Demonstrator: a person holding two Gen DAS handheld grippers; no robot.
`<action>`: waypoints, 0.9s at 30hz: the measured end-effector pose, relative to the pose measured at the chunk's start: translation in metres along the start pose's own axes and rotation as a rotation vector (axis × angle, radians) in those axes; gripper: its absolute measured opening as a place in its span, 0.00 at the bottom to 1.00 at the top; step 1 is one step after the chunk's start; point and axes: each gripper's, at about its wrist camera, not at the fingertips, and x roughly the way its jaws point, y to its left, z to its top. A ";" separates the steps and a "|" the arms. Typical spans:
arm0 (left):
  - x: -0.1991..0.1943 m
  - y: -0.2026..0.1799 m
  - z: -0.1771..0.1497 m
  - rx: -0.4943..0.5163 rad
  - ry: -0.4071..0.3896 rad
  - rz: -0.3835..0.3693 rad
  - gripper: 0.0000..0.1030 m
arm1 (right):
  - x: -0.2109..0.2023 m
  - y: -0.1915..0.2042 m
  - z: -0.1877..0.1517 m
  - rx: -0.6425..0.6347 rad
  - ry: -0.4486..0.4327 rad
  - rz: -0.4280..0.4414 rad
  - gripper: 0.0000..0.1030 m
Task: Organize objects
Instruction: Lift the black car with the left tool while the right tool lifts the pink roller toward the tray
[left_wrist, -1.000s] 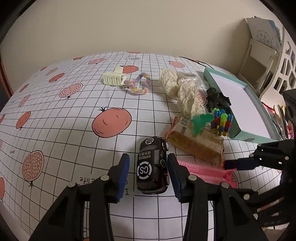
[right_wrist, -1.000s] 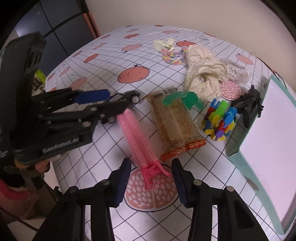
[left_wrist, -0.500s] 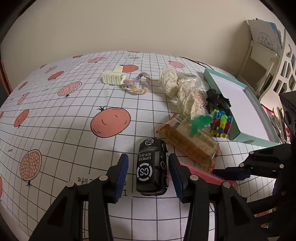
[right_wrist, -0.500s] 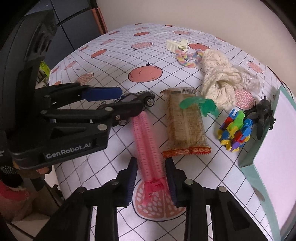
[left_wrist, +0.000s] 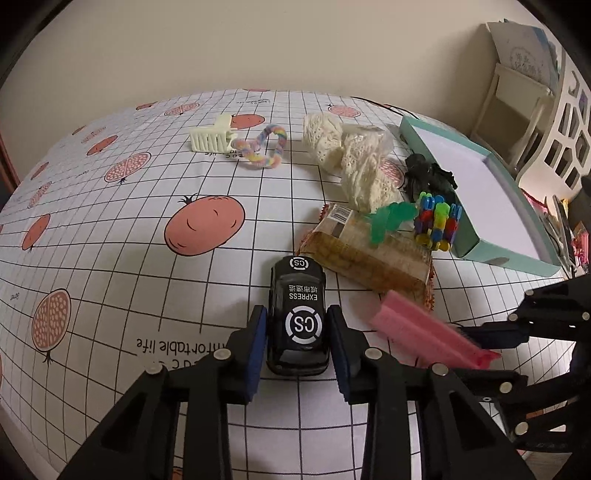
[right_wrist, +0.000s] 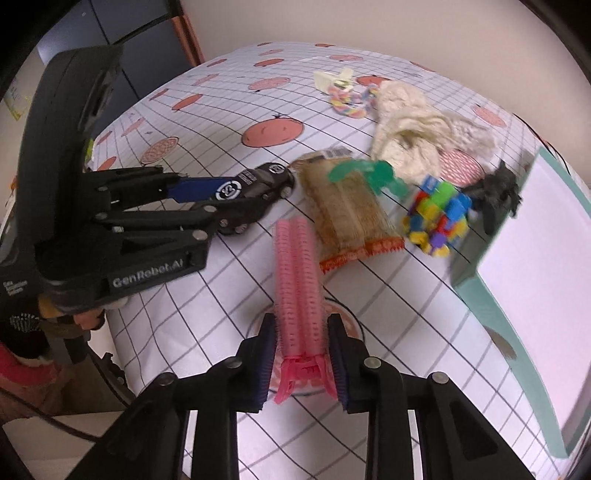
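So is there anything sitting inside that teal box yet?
No, the teal box shows only its bare pale floor, while the black toy car and the other items lie on the tablecloth.

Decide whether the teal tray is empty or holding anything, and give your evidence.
Empty. The teal tray shows only bare white lining; the black clip and colourful blocks lie outside its wall.

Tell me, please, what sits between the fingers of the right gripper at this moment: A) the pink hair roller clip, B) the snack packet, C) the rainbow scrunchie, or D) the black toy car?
A: in the right wrist view the pink hair roller clip lies between the blue-padded fingers of the right gripper, while the black toy car sits in the left gripper.
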 end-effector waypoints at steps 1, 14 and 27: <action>0.000 0.000 0.000 0.002 0.000 0.002 0.33 | -0.001 -0.001 -0.002 0.005 0.000 0.000 0.28; -0.018 -0.006 0.001 0.025 -0.029 0.024 0.33 | -0.043 -0.004 -0.012 0.041 -0.063 0.006 0.28; -0.082 -0.028 0.073 0.068 -0.257 0.047 0.33 | -0.154 -0.040 0.033 0.138 -0.298 -0.174 0.28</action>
